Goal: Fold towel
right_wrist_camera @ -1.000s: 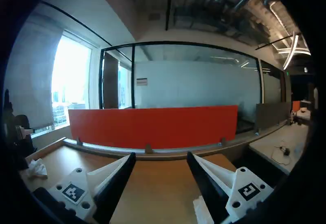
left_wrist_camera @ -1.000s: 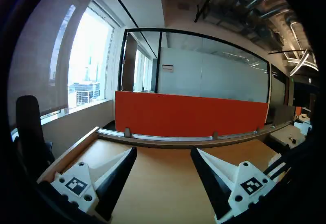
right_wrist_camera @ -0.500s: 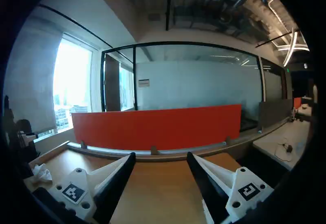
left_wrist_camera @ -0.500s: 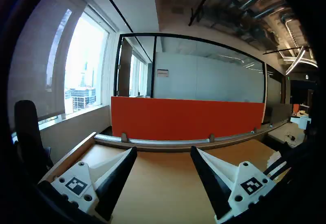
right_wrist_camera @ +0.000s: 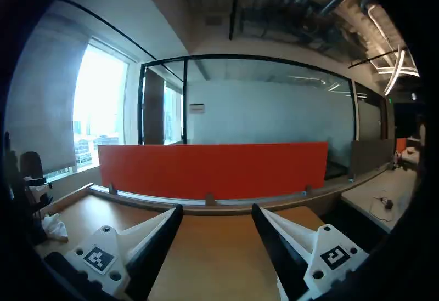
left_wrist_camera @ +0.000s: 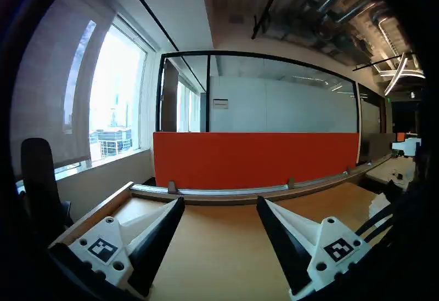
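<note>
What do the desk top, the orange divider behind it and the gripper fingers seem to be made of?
The light brown desk top looks like wood or wood-look laminate: smooth, satin. The orange divider panel is matte and glare-free, perhaps fabric or painted board. The left gripper has white fingers like hard plastic, with black inner faces, maybe rubber.

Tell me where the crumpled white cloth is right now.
In the right gripper view, the crumpled white cloth lies at the far left of the wooden desk, left of the open right gripper.
</note>
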Motion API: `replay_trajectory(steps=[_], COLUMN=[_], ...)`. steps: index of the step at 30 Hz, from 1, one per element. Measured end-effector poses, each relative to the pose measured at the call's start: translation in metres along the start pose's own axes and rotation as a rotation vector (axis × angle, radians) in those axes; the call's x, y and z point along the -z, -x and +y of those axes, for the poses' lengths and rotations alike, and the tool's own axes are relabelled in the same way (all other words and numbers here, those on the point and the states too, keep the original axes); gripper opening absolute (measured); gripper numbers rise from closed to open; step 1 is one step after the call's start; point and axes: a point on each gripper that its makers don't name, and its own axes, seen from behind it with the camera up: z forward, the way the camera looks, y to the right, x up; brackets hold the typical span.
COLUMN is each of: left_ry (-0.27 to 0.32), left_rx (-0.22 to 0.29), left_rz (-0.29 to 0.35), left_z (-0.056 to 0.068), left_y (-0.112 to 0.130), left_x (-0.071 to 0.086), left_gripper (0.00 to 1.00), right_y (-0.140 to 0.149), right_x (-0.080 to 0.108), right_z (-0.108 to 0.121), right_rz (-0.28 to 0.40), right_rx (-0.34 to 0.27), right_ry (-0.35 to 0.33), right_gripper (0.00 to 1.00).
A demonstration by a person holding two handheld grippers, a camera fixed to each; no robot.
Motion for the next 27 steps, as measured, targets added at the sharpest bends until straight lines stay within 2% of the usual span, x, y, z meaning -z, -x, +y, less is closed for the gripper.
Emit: replay_trajectory(steps=[3, 15, 21, 27], left_ry=[-0.011, -0.029, -0.042, -0.044], left_rx=[-0.006, 0.009, 0.018, 0.011], left_rz=[0.006, 0.04, 0.047, 0.045], left_z=[-0.005, -0.014, -0.017, -0.016], left_y=[0.014, 0.065, 0.09, 0.114], left_x=[0.0, -0.003, -0.001, 0.002], left_gripper=[0.98, 0.98, 0.98, 0.97], right_y=[0.003, 0.022, 0.032, 0.048], right_x=[-0.002, -0.007, -0.009, -0.012], right_z=[-0.006, -0.018, -0.019, -0.02], right_rz=[-0.001, -0.001, 0.005, 0.003], right_rx=[-0.017, -0.072, -0.072, -0.065], right_ry=[-0.008, -0.009, -0.006, -0.012], right_gripper=[0.97, 0.97, 0.97, 0.97])
